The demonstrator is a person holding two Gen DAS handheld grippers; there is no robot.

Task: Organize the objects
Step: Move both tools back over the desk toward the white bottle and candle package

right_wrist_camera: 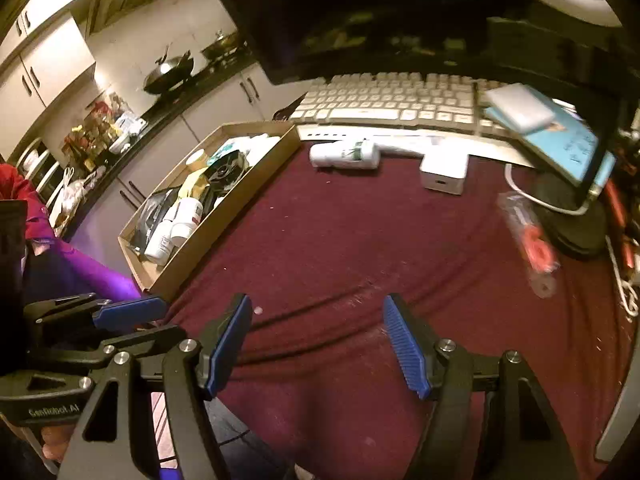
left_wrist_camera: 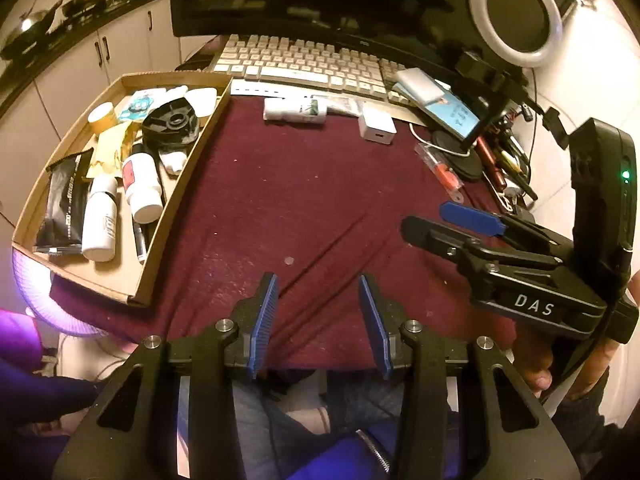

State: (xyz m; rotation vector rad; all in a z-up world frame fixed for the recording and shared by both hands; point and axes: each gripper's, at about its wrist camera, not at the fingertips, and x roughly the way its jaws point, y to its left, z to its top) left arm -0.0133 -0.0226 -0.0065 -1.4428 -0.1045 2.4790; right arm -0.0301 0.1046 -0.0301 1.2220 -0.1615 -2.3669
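My left gripper (left_wrist_camera: 317, 278) hangs open over the near part of the maroon cloth (left_wrist_camera: 304, 200), with nothing between its blue pads. The right gripper (right_wrist_camera: 317, 300) is open wider and also empty; it shows beside the left at the right edge (left_wrist_camera: 432, 220). A cardboard tray (left_wrist_camera: 188, 184) on the left holds white bottles, a black disc and a black packet. Loose on the cloth lie a white bottle with a green label (left_wrist_camera: 294, 110), a white charger cube (left_wrist_camera: 376, 126) and a clear packet with a red item (left_wrist_camera: 440, 168). All three are far ahead of both grippers.
A white keyboard (left_wrist_camera: 304, 60) and a dark monitor stand behind the cloth. A power bank (left_wrist_camera: 420, 86) rests on the keyboard's right end, next to a phone on a stand (left_wrist_camera: 452, 110). A ring light (left_wrist_camera: 516, 12) and pens crowd the right side.
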